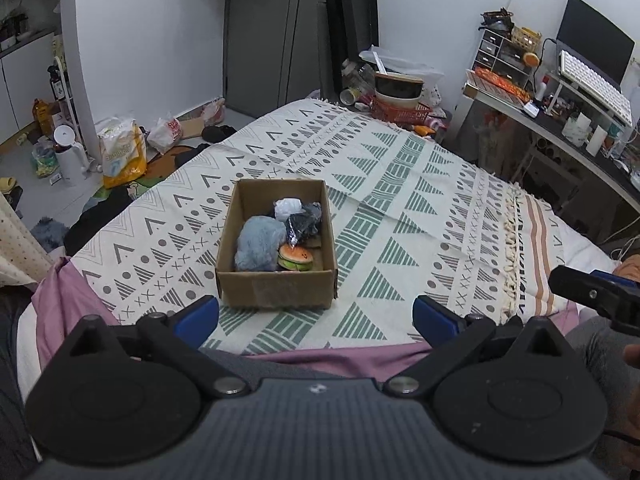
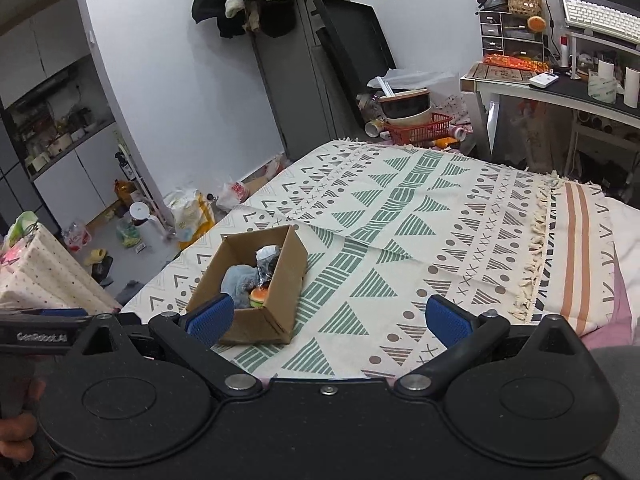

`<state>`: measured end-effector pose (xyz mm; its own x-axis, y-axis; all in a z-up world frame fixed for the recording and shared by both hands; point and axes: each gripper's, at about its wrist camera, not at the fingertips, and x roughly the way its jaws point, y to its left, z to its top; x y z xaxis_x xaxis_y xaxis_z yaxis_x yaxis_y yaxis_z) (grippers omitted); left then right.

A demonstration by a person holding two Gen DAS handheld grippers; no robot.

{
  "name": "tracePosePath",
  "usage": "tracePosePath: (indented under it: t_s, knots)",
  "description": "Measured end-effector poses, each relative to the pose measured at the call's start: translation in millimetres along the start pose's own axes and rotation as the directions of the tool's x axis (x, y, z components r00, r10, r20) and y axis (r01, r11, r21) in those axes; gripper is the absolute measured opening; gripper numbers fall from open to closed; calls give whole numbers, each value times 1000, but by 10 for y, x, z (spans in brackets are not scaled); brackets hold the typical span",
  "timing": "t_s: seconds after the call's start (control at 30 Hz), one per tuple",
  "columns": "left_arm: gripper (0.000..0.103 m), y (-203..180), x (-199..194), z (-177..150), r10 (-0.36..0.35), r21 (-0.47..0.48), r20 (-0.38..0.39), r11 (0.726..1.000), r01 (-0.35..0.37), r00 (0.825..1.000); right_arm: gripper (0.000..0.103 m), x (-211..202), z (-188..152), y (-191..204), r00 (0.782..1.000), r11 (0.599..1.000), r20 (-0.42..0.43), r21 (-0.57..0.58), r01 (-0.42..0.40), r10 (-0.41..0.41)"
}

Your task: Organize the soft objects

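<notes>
The task is judged to be at or near completion: all 4 soft objects that can be seen are already gathered inside the cardboard box (image 1: 276, 240), and no loose soft object is seen on the patterned blanket (image 1: 400, 216) around it. The box stands upright and open-topped on the blanket, directly ahead of the left gripper (image 1: 316, 316) and ahead and to the left of the right gripper (image 2: 330, 316). The fingers of both grippers are spread wide, nothing is held between them, and neither gripper touches the box. The box is of plain brown corrugated board, rectangular, with straight walls and a slightly creased front face. Inside it, a grey plush toy (image 1: 258, 248) of rounded, fuzzy form lies against the left wall. A burger-shaped toy (image 1: 295, 258) with an orange top and a green layer lies at the near side, touching the plush. A dark crinkled bundle (image 1: 304, 220), partly glossy as if wrapped in film, lies behind it, and a white crumpled item (image 1: 288, 207) lies at the far end. The blanket is a flat woven cloth with green and grey geometric print and a tasselled fringe. What remains, if anything, cannot be told from these views.
</notes>
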<state>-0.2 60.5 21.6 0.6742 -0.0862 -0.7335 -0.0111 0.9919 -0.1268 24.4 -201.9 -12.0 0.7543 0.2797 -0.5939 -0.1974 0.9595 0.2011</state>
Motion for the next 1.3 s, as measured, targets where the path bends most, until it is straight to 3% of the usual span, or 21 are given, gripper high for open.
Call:
tracePosePath:
  t_s: [0.47,1.3]
  knots:
    - [102,-98,-61,-44,32,26,18,999,-33,999,103,-45,-77,-72,1000,1000,-5,0,-13,13]
    - [102,-138,-57,-42,13,40,18,999,-14,1000,103,-54,-92,-77,1000,1000,-15,-5,-4,4]
